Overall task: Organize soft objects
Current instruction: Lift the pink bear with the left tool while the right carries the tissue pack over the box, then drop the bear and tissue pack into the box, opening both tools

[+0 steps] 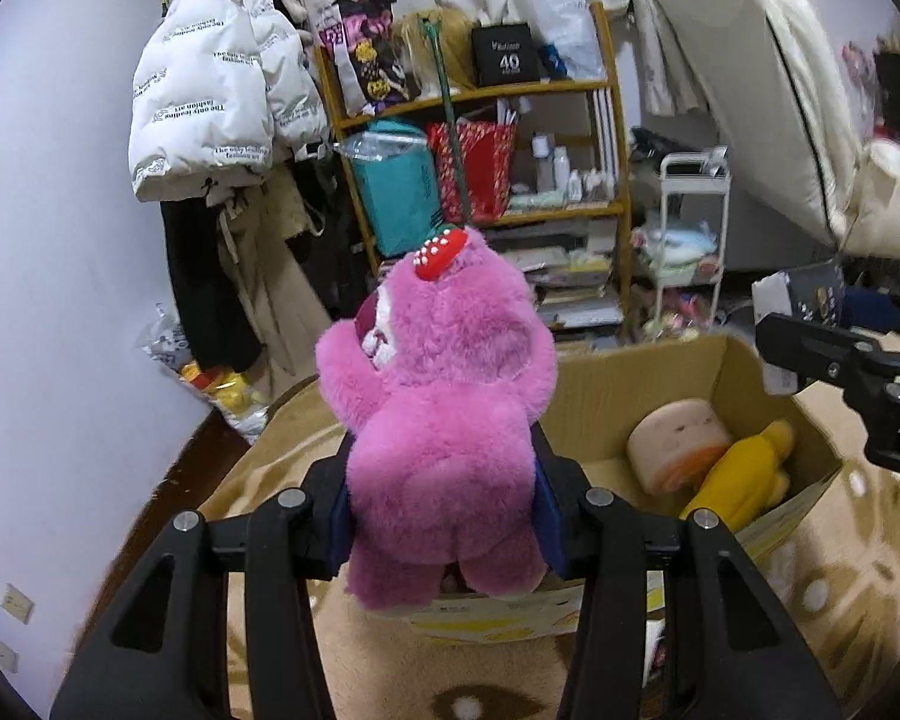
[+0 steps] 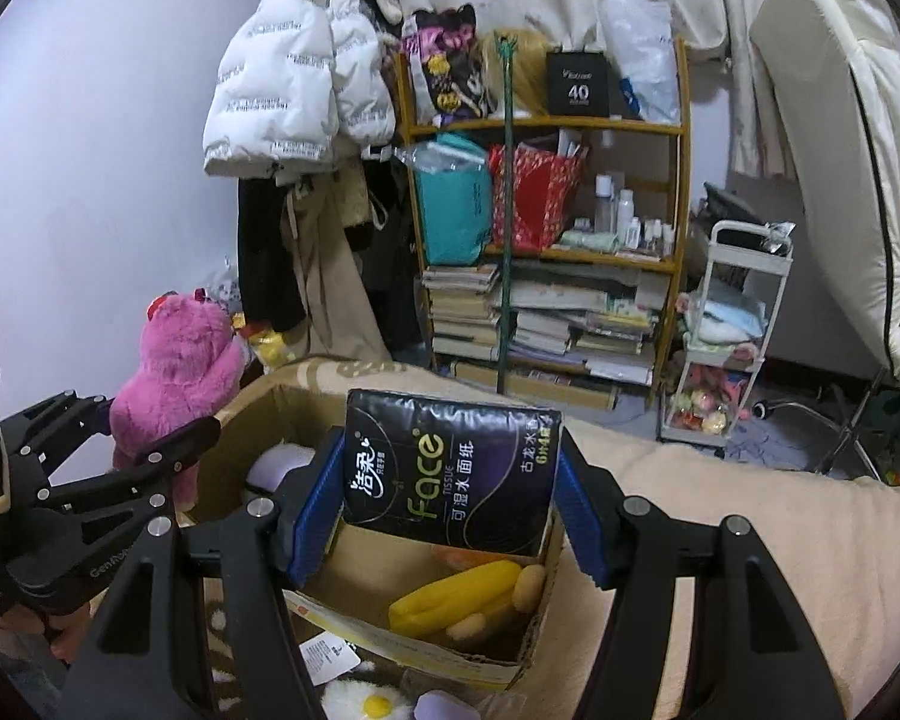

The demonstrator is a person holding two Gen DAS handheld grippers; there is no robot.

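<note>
The left gripper (image 1: 444, 516) is clamping a pink plush bear (image 1: 444, 420) by its lower body, the blue pads pressing into the fur on both sides. The bear is sitting upright with its back to the camera, a red strawberry cap (image 1: 441, 253) on its head at 12 o'clock, and it is hanging over the near rim of an open cardboard box (image 1: 630, 372). Inside the box, at about 3 o'clock from the bear, a round beige plush (image 1: 678, 441) is lying against a yellow plush (image 1: 744, 477).

The right gripper (image 2: 450, 504) is grasping a black tissue pack (image 2: 450, 468) (the word "Face" is printed on its front), both blue pads touching its short ends. The pack is hanging above the box's opening, with the yellow plush (image 2: 456, 597) lying below it at 6 o'clock.

From the right wrist view, the bear (image 2: 180, 360) is showing at 9 o'clock, just outside the box's left wall. The box is resting on a beige patterned blanket (image 2: 750, 540).
</note>
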